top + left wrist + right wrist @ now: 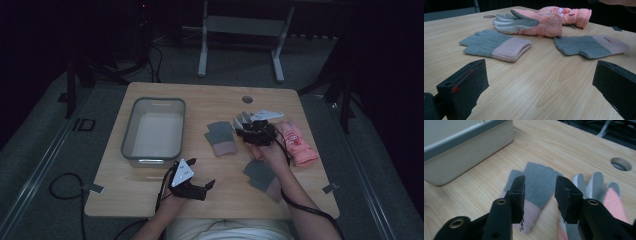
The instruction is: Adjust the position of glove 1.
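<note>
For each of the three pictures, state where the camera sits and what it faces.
High view: above the person's side, facing the table; forearms, left gripper, right gripper.
Left gripper view: low, facing four gloves between open jaws.
Right gripper view: above the knit glove, bin beyond.
Shared: knit glove.

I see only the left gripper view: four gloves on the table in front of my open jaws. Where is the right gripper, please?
Observer: The right gripper hovers over the pink padded gloves, jaws open, aimed at the farther knit glove.
Operator: Is there any container?
Observer: Yes, a grey bin stands on the table's left part, holding nothing that I can see.
Operator: And my left gripper?
Observer: The left gripper sits near the front edge, just before the bin's near corner.
</note>
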